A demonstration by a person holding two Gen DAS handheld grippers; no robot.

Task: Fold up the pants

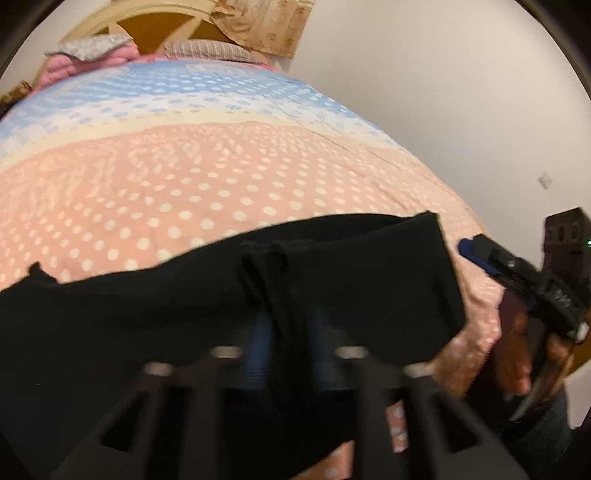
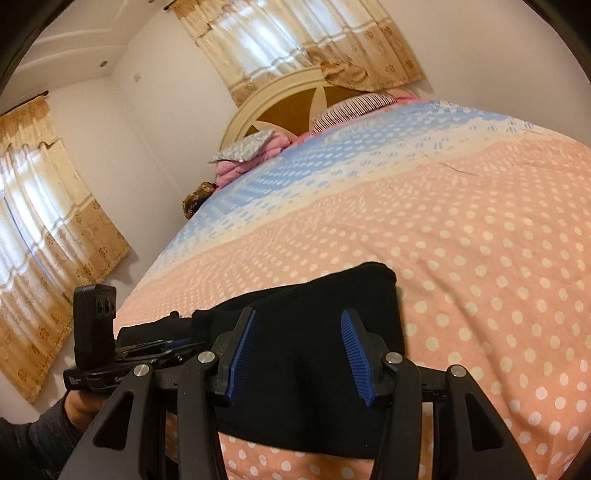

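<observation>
Left wrist view, from left to right: black pants (image 1: pixel 332 280) lying across the near part of the bed cover (image 1: pixel 184 192), pink with white dots close by, blue with dots farther back. Left gripper (image 1: pixel 284 332) at the bottom middle, blurry, its blue pads squeezed tight on a bunched strip of the black cloth. At the far right, the right gripper (image 1: pixel 476 254) seen from the side, held in a hand (image 1: pixel 517 354), tip just off the right end of the pants; from this side, cannot tell how far apart its fingers are. Behind it, a plain white wall (image 1: pixel 443 92). At the top, a cream and brown headboard (image 1: pixel 147 26), pillows (image 1: pixel 207 50) and a bit of curtain.

Right wrist view, from left to right: a gold curtain (image 2: pixel 48 206) over a bright window, not seen in the other view. Then the left gripper (image 2: pixel 173 345) low down from the side, with a black box standing on top and a hand in a grey sleeve (image 2: pixel 33 435) under it, tip at the left end of the pants (image 2: pixel 303 369). In the middle, the right gripper (image 2: pixel 299 354), sharp here, blue pads about half apart, black cloth below and between them, pads not pressing it. Folded end of the pants rounded at the top right. To the right, only the dotted pink bed cover (image 2: pixel 480 277). At the top, a second curtain (image 2: pixel 295 40), the headboard (image 2: pixel 280 110), a striped pillow (image 2: pixel 351 110) and a pink blanket (image 2: pixel 236 170).
</observation>
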